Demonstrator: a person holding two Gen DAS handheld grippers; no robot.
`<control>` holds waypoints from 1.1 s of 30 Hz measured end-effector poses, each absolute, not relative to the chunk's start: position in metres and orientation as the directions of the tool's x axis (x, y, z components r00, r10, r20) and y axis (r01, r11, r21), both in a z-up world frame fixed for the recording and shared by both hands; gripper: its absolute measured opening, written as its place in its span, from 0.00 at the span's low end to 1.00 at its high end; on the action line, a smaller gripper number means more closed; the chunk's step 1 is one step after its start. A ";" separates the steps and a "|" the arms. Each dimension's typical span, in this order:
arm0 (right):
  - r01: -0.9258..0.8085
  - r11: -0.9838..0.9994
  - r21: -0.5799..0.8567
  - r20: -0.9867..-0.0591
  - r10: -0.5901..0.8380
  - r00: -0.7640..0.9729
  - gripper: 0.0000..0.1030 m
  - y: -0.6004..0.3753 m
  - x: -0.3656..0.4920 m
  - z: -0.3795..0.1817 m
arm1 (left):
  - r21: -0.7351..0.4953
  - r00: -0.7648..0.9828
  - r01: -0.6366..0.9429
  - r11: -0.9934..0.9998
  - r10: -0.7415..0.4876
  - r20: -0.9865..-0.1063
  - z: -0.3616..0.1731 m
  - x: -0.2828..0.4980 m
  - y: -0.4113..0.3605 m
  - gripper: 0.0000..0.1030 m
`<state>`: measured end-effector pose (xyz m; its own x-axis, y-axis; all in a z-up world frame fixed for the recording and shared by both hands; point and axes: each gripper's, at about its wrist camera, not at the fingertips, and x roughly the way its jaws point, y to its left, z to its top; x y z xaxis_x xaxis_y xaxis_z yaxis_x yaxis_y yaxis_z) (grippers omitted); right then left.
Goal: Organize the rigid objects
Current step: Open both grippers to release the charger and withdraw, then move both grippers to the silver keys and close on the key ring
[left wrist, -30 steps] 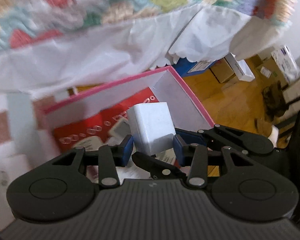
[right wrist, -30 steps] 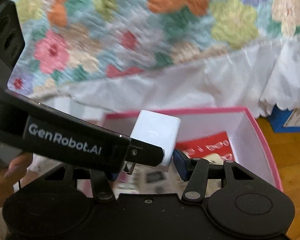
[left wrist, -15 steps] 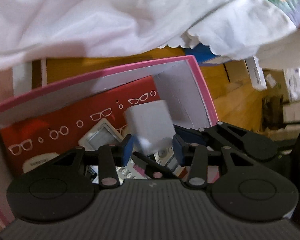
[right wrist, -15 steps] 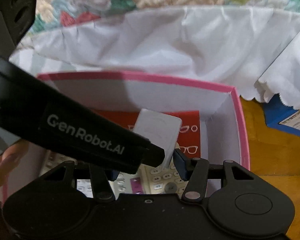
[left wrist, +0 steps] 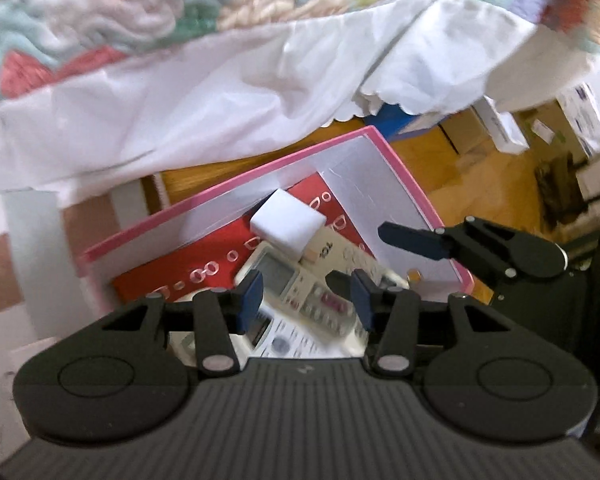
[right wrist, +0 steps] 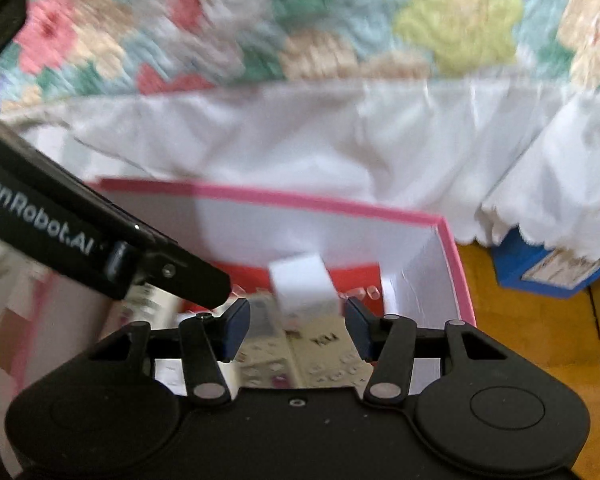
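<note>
A white charger block (left wrist: 288,227) lies loose inside the pink-rimmed box (left wrist: 228,196), on top of white remote controls (left wrist: 300,292) and a red glasses-print case (left wrist: 204,264). It also shows in the right wrist view (right wrist: 302,288), blurred, in the box (right wrist: 300,200). My left gripper (left wrist: 306,300) is open and empty, just above the box contents. My right gripper (right wrist: 296,330) is open and empty too, held over the box beside the left one.
A floral quilt (left wrist: 180,12) and white bed skirt (left wrist: 220,100) hang over the far side of the box. Wooden floor (left wrist: 480,176) with cardboard boxes (left wrist: 500,128) lies to the right. A blue box (right wrist: 548,268) sits under the bed skirt.
Both grippers held the white charger block over the box, then opened. The block has dropped into the box onto the remotes.
</note>
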<state>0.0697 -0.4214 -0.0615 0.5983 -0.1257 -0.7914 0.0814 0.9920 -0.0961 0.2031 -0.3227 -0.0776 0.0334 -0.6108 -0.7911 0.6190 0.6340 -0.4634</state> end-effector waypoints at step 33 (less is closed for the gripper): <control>-0.293 0.931 0.217 -0.809 0.339 0.480 0.46 -0.210 0.086 -0.077 | -0.344 0.301 0.459 0.819 -0.507 -0.807 -0.106 0.203 -0.061 0.46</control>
<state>0.0864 -0.2099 -0.0765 0.4799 0.3393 -0.8090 -0.2934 0.9312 0.2165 0.2026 -0.0610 -0.1056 0.3011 -0.5074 -0.8074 0.4585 0.8194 -0.3440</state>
